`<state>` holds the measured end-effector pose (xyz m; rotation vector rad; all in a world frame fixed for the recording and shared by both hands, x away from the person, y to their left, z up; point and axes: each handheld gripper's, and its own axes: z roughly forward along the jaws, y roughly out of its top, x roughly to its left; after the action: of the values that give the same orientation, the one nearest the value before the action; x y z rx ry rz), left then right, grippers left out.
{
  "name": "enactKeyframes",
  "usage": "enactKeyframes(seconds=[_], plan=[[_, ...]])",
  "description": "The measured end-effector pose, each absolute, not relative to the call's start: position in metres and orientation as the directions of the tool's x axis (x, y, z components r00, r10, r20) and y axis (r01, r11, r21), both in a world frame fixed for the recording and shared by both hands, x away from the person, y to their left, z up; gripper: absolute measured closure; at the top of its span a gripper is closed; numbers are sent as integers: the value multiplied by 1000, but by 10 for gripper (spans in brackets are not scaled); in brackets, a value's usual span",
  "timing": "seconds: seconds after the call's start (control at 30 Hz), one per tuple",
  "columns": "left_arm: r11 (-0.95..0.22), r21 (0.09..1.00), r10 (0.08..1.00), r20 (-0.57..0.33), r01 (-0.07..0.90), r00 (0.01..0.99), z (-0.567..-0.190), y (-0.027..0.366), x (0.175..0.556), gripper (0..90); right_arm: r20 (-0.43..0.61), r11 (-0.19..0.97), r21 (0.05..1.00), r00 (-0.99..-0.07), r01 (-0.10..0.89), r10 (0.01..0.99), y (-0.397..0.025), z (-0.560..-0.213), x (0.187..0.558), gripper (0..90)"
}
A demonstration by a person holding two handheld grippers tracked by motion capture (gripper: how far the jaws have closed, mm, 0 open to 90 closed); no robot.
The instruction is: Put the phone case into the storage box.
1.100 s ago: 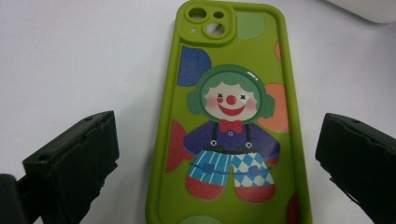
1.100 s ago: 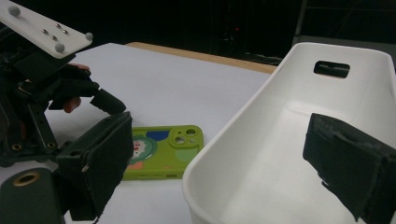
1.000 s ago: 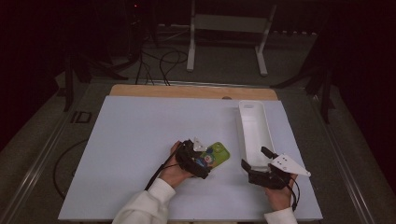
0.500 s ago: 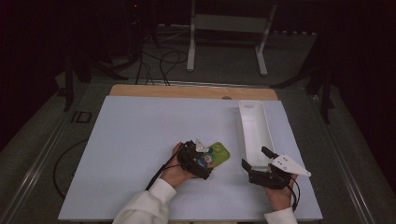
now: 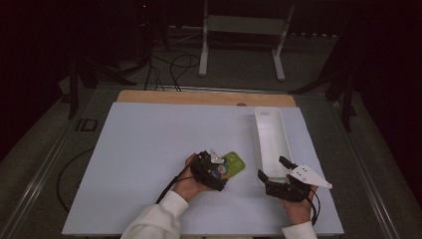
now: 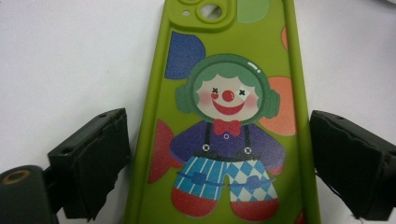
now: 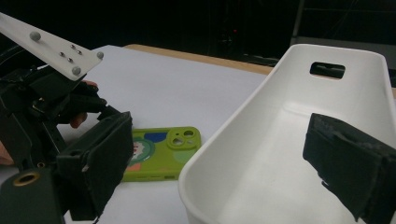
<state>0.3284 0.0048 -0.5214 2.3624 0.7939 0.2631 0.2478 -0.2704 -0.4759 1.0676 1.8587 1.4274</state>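
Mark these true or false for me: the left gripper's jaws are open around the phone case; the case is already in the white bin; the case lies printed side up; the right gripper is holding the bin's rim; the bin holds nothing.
1. The left gripper has its jaws open on either side of the green phone case. True.
2. The case is in the white bin. False: it lies on the table, left of the bin.
3. The case lies with its clown print up. True.
4. The right gripper grips the bin's rim. False: its jaws are open at the bin's near end.
5. The bin holds nothing. True.
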Motion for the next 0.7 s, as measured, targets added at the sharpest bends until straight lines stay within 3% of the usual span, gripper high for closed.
enactKeyframes(seconds=[0.3,0.7], plan=[[-634,616,588,-10,468,809,-520,5,327,142,35,119,960,-527,254,849,-270,-476,248,86],[-656,578,587,-13,485,810,-516,3,328,148,38,116,960,-527,256,849,-270,-476,248,86]])
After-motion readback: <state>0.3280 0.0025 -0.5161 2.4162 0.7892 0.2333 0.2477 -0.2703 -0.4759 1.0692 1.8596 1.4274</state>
